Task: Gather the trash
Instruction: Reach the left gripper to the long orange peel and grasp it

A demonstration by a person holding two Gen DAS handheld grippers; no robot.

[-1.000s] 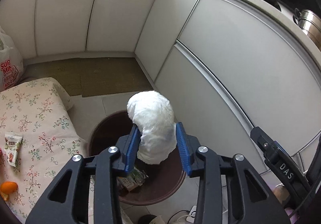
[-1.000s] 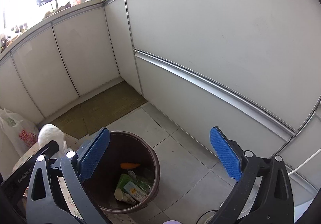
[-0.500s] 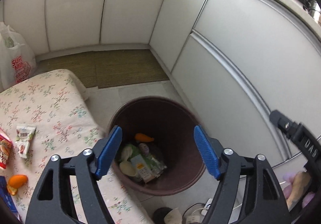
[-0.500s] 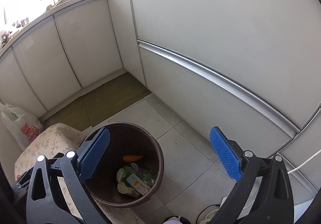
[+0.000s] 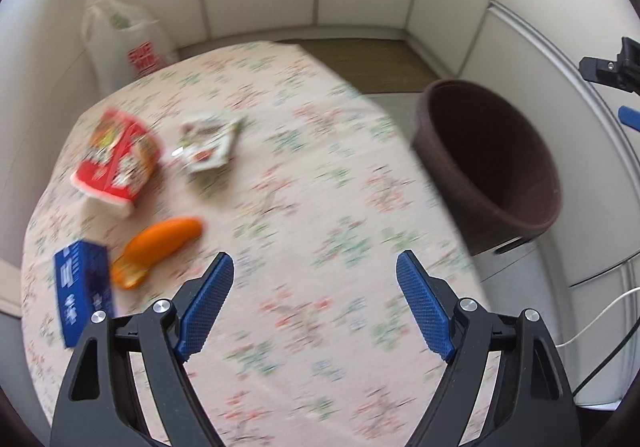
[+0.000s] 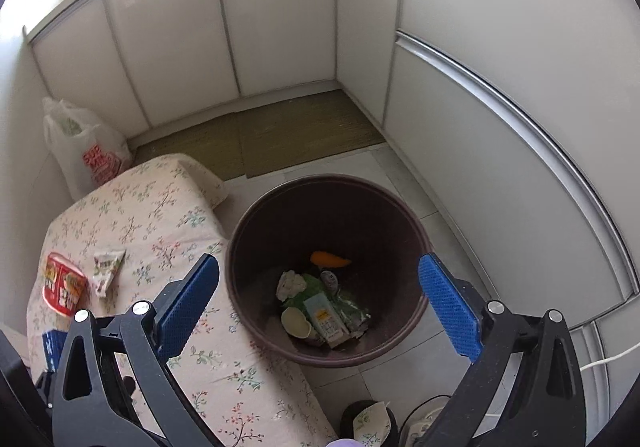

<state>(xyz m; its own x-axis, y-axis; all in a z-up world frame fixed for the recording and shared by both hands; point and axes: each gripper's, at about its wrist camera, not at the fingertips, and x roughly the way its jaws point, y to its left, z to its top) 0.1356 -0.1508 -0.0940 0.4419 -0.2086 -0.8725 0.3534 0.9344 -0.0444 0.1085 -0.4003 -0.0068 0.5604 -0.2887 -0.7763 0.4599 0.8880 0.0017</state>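
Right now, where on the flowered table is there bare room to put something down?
The table is bare from its middle to the edge by the brown bin, and at the far end toward the white bag. The other side is crowded: red packet, small pouch, orange peel and blue box.
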